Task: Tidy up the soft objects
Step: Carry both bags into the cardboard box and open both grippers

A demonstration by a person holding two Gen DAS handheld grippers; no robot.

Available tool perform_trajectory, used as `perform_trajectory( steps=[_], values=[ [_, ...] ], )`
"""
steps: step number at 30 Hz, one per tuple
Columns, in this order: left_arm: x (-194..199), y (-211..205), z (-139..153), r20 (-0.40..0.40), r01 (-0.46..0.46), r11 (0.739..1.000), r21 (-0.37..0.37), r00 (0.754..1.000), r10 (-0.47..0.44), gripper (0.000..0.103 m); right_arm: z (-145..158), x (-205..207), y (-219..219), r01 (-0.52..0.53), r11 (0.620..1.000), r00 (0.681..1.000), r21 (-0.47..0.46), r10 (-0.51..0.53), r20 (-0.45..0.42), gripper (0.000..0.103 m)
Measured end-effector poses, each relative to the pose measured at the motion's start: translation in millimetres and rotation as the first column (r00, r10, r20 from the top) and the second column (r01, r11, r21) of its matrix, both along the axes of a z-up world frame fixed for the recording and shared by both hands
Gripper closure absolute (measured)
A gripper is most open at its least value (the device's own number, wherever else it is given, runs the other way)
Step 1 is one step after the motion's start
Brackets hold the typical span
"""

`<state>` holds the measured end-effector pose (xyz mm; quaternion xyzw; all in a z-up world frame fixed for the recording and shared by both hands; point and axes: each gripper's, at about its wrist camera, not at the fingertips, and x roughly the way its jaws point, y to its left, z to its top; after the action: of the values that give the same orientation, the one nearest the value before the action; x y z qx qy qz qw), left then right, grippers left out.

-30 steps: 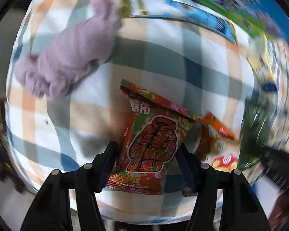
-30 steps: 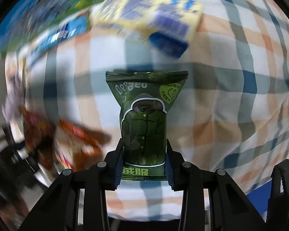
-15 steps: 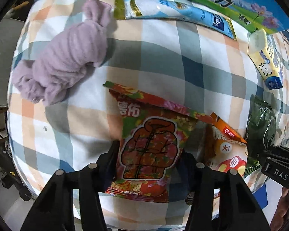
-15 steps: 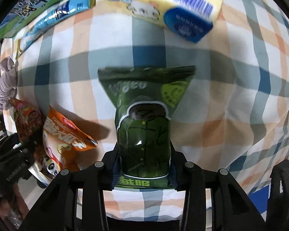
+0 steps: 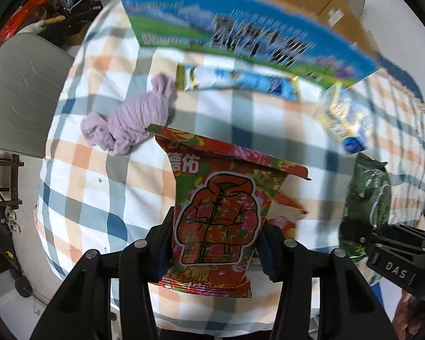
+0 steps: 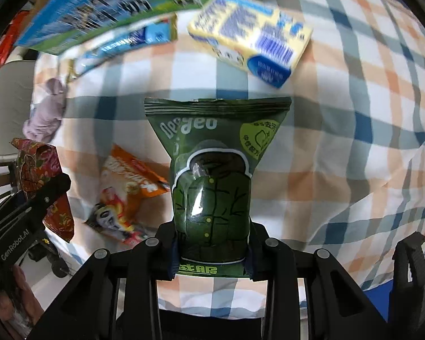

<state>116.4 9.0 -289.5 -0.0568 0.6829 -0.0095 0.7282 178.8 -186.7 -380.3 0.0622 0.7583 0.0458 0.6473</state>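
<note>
Checked cloth below, open box beyond. Left gripper clamped on red packet, right gripper on green packet; keep both squeezes light, lift level toward box.

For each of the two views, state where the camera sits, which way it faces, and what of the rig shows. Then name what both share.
Left wrist: on the left gripper, facing forward over the red packet it clamps.
Right wrist: on the right gripper, facing forward over the green packet it clamps.
Shared: purple cloth, yellow pack, checked cloth.
</note>
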Motion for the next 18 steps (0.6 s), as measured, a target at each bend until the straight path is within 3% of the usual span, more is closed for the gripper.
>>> perform_trajectory(
  steps=[4,12,18],
  values=[
    [10,-16,47,0.064,0.002,0.999,-0.045,0.998,0.001,0.056,35,3,4,-0.023,0.999,0.998,0.034,0.021,0.056,0.067],
    [108,-51,97,0.157,0.07,0.989,-0.13,0.986,-0.049,0.056,138,18,-32,-0.044,0.996,0.983,0.074,0.03,0.183,0.067],
    [197,-52,109,0.169,0.113,0.98,-0.165,0.982,-0.085,0.056,170,87,-32,-0.015,0.998,0.965,0.057,0.0,0.262,0.067]
  ],
)
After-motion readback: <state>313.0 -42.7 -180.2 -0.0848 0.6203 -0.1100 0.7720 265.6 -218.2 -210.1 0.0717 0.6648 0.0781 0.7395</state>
